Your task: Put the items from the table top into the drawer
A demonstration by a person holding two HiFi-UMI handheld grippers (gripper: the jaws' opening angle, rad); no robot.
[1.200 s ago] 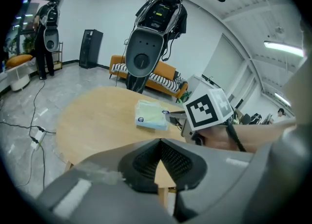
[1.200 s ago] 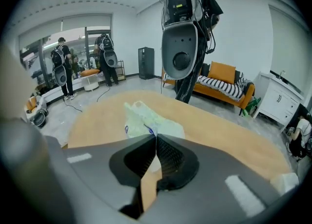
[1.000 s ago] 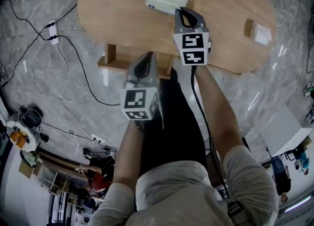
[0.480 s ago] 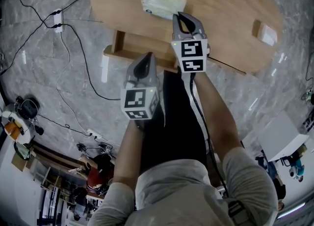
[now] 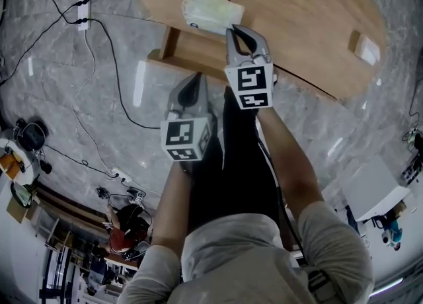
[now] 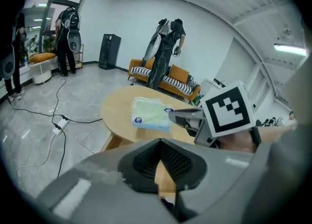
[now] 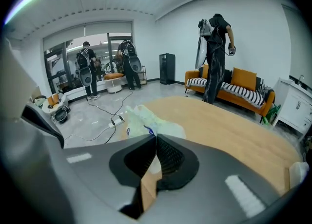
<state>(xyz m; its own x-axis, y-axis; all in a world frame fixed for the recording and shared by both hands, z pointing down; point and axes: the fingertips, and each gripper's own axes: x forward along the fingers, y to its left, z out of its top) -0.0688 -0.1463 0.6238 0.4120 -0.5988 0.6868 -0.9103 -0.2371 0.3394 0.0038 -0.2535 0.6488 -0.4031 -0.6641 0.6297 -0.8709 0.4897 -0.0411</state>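
Head view: my right tool (image 5: 239, 30), jaws together and empty, hangs just beside the tissue pack (image 5: 210, 13) on the bench (image 5: 310, 18); my left tool (image 5: 197, 76), likewise closed, hangs farther back.

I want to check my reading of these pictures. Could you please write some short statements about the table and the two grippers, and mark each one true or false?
1. A tissue pack lies on the wooden table. True.
2. The right gripper holds the tissue pack. False: its jaws are together with nothing between them, and the pack lies free on the table.
3. The left gripper is shut and empty. True.
4. A small white item lies right against the tissue pack. False: it lies near the other end of the table, well apart from the pack.
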